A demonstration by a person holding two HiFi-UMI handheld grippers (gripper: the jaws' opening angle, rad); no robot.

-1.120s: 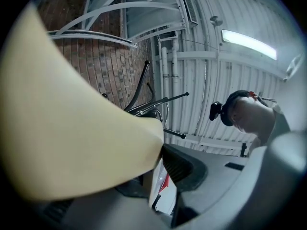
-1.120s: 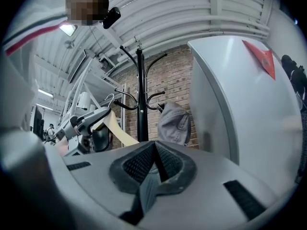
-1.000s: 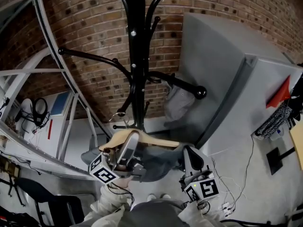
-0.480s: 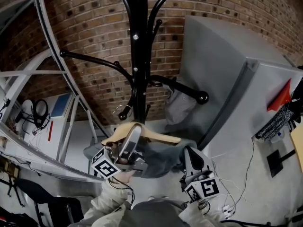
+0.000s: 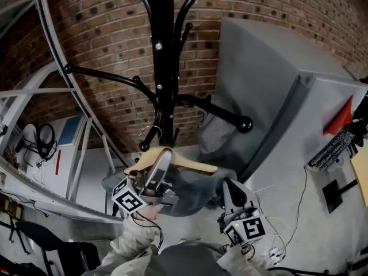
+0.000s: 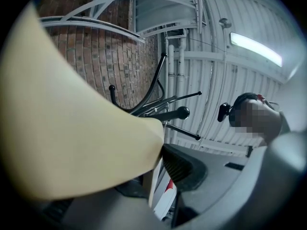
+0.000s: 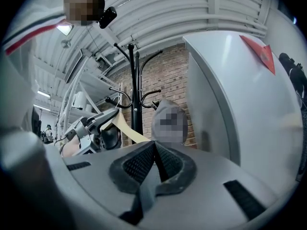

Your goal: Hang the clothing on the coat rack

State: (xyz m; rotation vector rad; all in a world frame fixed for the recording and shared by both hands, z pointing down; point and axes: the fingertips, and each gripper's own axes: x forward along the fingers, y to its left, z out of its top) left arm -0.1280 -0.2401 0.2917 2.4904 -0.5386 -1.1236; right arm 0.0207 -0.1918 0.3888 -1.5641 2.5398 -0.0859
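A black coat rack stands in front of the brick wall. Just below its lower pegs is a wooden hanger with a grey garment draped over it. My left gripper is shut on the hanger's middle, and the wood fills the left gripper view. The hanger's wire hook is close beside a low peg; I cannot tell whether they touch. My right gripper is shut on the garment's right edge, with a fold of cloth between its pads.
Another grey garment hangs from the rack's right arm. A tall grey cabinet stands close on the right. A curved white metal frame runs along the left. Cables lie on the floor at the right.
My left gripper has lifted the hanger a little, bringing its hook nearer the rack's low peg. The right gripper has hardly moved.
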